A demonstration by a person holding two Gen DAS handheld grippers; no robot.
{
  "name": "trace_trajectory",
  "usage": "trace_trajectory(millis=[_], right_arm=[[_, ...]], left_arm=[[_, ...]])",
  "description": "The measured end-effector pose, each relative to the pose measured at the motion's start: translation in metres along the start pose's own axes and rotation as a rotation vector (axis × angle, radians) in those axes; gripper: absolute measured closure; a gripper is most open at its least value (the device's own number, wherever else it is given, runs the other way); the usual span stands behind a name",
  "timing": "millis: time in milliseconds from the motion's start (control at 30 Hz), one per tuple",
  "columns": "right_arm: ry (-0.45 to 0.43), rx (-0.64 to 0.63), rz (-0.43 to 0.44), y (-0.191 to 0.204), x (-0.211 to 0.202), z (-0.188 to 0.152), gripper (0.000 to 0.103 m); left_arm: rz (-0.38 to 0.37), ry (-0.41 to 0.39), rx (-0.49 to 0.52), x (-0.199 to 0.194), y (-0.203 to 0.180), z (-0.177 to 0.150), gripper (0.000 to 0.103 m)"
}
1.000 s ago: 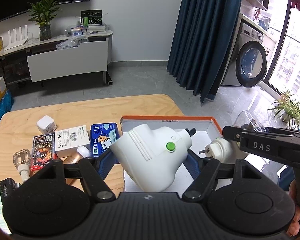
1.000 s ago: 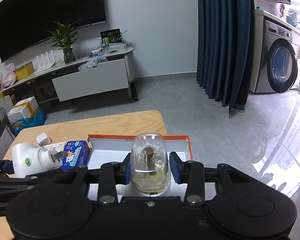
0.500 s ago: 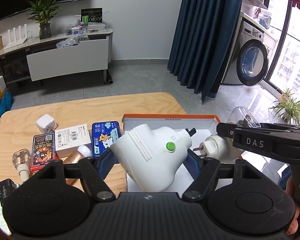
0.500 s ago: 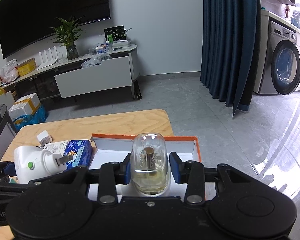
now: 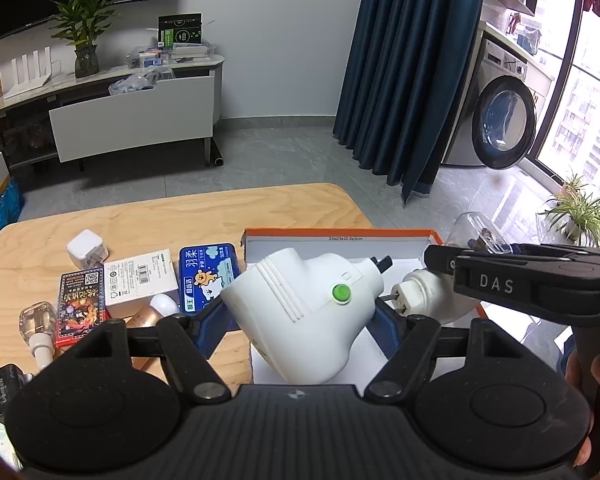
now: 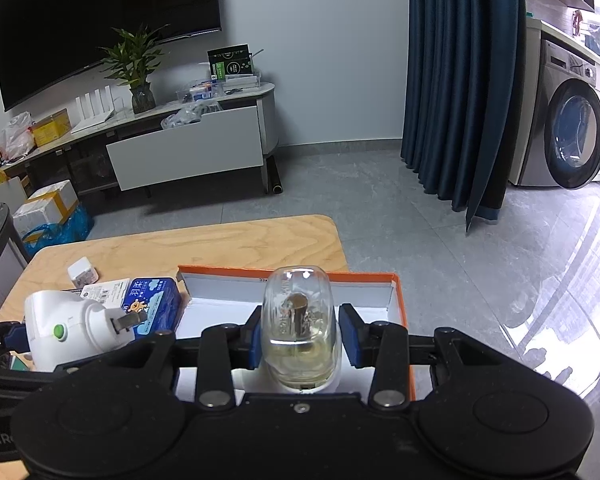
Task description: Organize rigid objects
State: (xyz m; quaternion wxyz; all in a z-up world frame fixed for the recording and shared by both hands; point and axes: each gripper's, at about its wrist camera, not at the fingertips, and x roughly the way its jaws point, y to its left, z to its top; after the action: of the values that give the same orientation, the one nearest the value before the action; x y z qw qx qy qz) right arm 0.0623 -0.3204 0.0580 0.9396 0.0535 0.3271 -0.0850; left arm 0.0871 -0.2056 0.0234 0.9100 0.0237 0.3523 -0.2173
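My left gripper (image 5: 300, 318) is shut on a white plug-in device (image 5: 300, 304) with a green button, its prongs pointing away from me. It hangs over the near left part of an orange-rimmed white box (image 5: 340, 235). My right gripper (image 6: 300, 340) is shut on a clear liquid bottle (image 6: 298, 316) set in a white plug base, held above the same box (image 6: 364, 278). In the left wrist view that base (image 5: 424, 296) and bottle (image 5: 476, 228) hang just right of my device. In the right wrist view the white device (image 6: 68, 328) is at the far left.
On the wooden table (image 5: 180, 216) left of the box lie a blue tin (image 5: 206, 272), a white carton (image 5: 140, 280), a red card pack (image 5: 80, 300), a white charger cube (image 5: 87, 248) and a small clear bottle (image 5: 38, 324). Beyond the table is grey floor.
The right gripper with its bottle has edged a little to the left, closer to the white device. The left gripper has not moved.
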Motion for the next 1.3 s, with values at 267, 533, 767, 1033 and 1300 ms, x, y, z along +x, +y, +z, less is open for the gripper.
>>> trace_trajectory(millis=[267, 533, 767, 1033, 1300], right_arm=[[0.006, -0.014, -0.002, 0.003, 0.004, 0.001, 0.056], [0.01, -0.017, -0.003, 0.004, 0.006, 0.002, 0.056], [0.014, -0.016, -0.007, 0.004, 0.01, 0.003, 0.056], [0.015, -0.017, -0.011, 0.004, 0.013, 0.004, 0.056], [0.017, -0.021, -0.014, 0.004, 0.016, 0.004, 0.055]], left_arm=[[-0.001, 0.003, 0.004, 0.002, -0.001, 0.0, 0.029], [-0.006, 0.002, 0.009, 0.004, 0.0, 0.001, 0.029], [-0.003, 0.006, 0.009, 0.006, -0.001, 0.002, 0.029], [-0.003, 0.006, 0.012, 0.007, -0.002, 0.002, 0.029], [-0.004, 0.008, 0.01, 0.008, -0.002, 0.003, 0.029]])
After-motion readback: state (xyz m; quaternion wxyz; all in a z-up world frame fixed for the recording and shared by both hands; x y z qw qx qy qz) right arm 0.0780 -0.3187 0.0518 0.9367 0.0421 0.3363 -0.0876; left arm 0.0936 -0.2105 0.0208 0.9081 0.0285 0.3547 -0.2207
